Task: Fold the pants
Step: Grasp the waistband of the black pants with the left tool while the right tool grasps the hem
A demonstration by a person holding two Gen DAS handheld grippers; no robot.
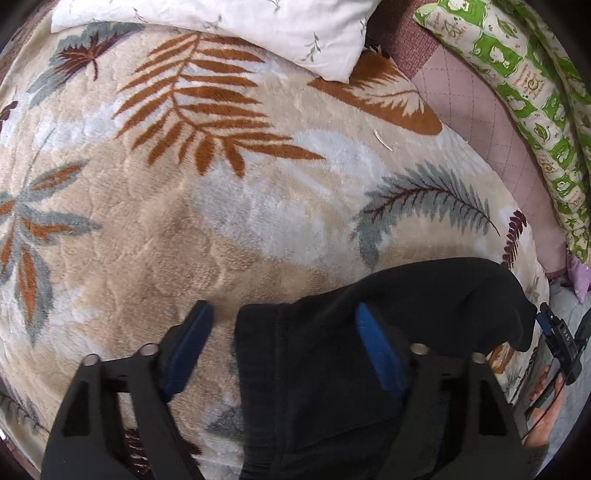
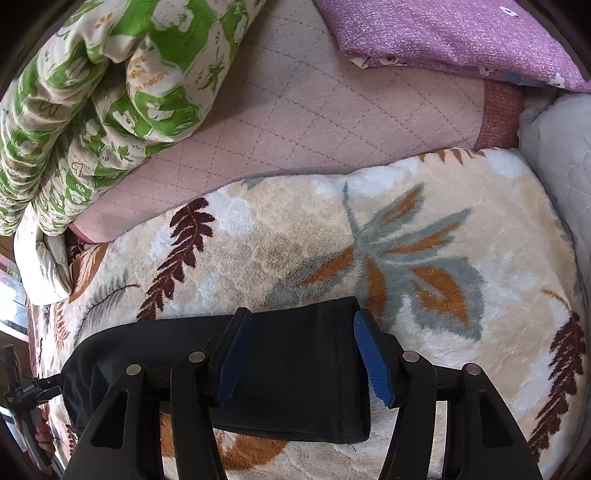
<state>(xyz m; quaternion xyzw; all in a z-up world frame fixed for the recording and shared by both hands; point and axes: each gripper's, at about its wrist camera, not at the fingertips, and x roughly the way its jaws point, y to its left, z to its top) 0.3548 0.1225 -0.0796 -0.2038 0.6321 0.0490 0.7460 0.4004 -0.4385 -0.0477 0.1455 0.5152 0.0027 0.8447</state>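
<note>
The black pants [image 1: 332, 369] lie on a beige fleece blanket with leaf prints [image 1: 184, 221]. In the left wrist view my left gripper [image 1: 282, 314] is open, its blue-padded fingers astride the left edge of the pants; one end of the fabric humps up at the right. In the right wrist view my right gripper [image 2: 303, 325] is open over the other end of the pants [image 2: 295, 376], whose hemmed edge lies between the fingers on the blanket [image 2: 443, 221]. The right gripper also shows at the right edge of the left wrist view [image 1: 561, 339], held by a hand.
A white floral pillow [image 1: 221, 22] lies at the blanket's far end. A green-and-white printed quilt [image 2: 85, 110] is rolled on a pink quilted sheet [image 2: 314, 118]. A purple cloth [image 2: 461, 37] lies beyond, a grey cushion [image 2: 561, 166] at the right.
</note>
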